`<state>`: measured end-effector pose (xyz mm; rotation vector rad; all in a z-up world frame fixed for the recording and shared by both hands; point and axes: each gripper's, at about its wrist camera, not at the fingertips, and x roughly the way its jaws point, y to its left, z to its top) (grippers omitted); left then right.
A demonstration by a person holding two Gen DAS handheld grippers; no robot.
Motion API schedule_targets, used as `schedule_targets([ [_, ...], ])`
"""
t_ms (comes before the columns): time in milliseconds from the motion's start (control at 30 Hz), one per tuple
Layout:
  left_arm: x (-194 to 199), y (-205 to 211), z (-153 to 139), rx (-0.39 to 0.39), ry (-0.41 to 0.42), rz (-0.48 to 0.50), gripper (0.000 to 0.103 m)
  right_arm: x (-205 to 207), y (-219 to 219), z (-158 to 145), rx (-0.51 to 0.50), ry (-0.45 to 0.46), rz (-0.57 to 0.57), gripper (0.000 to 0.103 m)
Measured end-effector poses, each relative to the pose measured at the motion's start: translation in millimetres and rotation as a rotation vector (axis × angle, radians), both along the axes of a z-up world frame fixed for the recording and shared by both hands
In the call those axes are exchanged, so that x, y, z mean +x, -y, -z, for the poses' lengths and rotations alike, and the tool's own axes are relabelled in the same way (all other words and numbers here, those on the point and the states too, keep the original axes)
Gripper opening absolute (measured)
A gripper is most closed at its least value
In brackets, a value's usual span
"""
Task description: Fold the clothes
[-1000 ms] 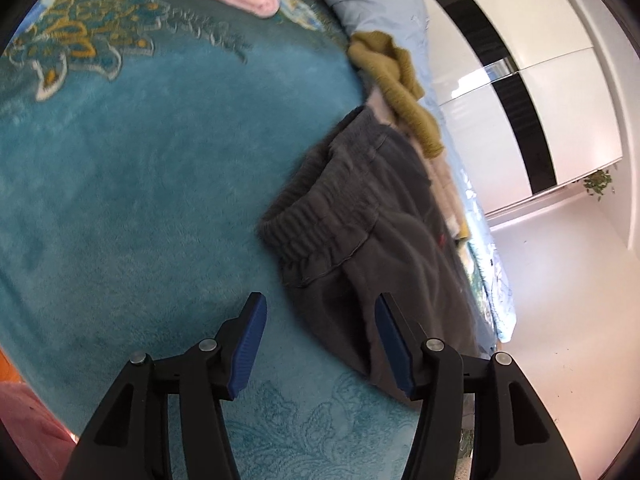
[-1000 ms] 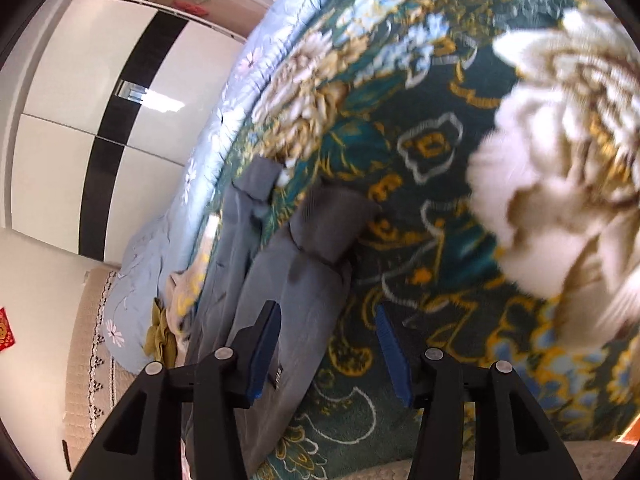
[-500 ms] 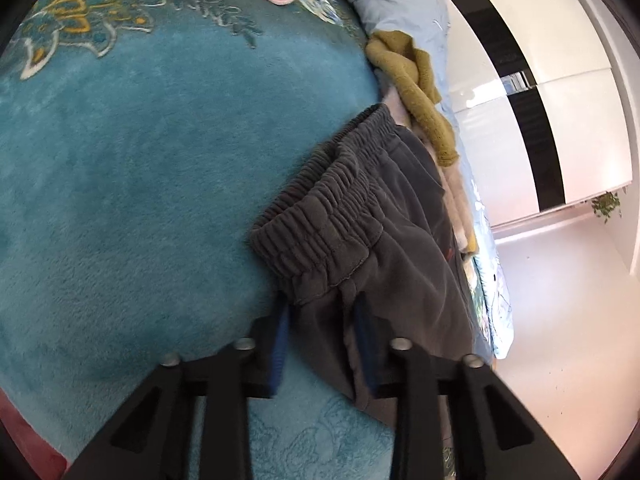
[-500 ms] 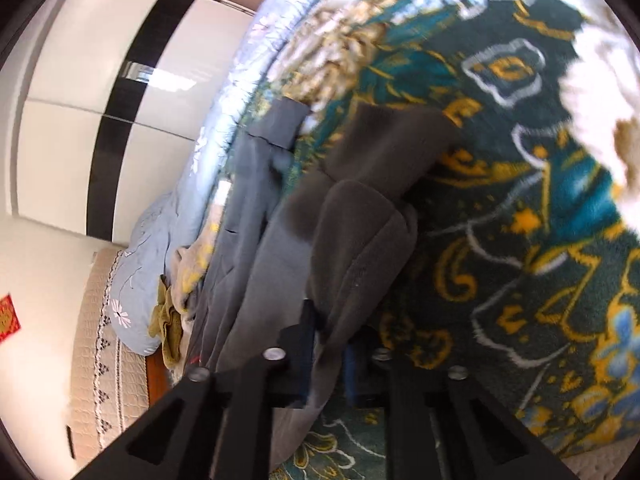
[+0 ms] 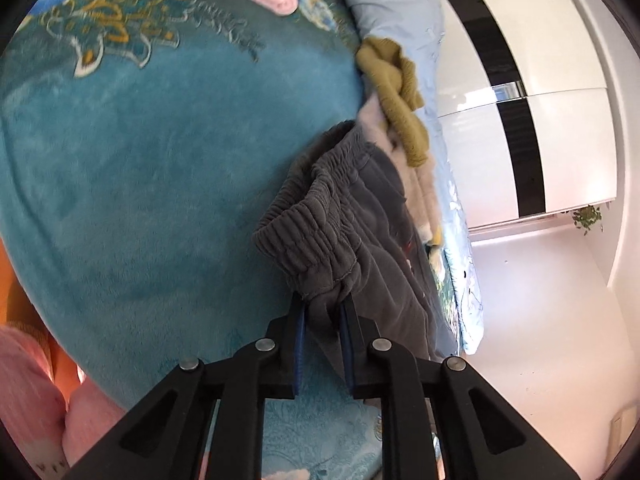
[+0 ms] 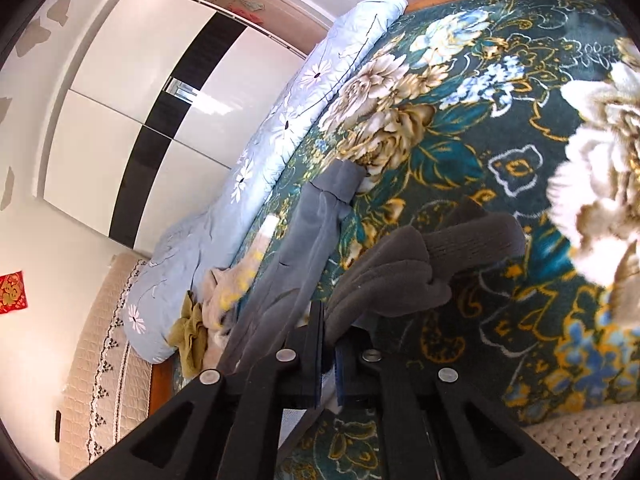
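Left gripper (image 5: 323,322) clenched on dark grey trousers with an elastic ribbed waistband (image 5: 320,224), pinching the cloth just under the waistband — at the edge of a teal plush blanket with gold floral pattern (image 5: 140,160). Right gripper (image 6: 328,340) clamped on the same dark grey trousers (image 6: 384,280) at a bunched leg end, cuff draped over the blanket (image 6: 460,152). Nearby, a crumpled olive-green knit garment (image 5: 396,92) beside a pale blue daisy-print quilt (image 5: 400,4).
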<state>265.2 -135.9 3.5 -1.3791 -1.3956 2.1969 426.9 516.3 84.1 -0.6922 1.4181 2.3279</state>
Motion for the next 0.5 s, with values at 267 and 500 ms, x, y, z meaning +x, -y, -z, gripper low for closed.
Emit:
schedule_targets([
  [267,-11.3,-1.7,-20.9,0.068,0.038,0.033,0.017,-37.3,-9.3,-29.7,0.04,-0.009,-0.002,0.005],
  [500,-53.2,4.2,-34.2,0.225,0.11,-0.028,0.017,-91.0,-19.1,-49.1,0.043,0.033,-0.012,0.005],
])
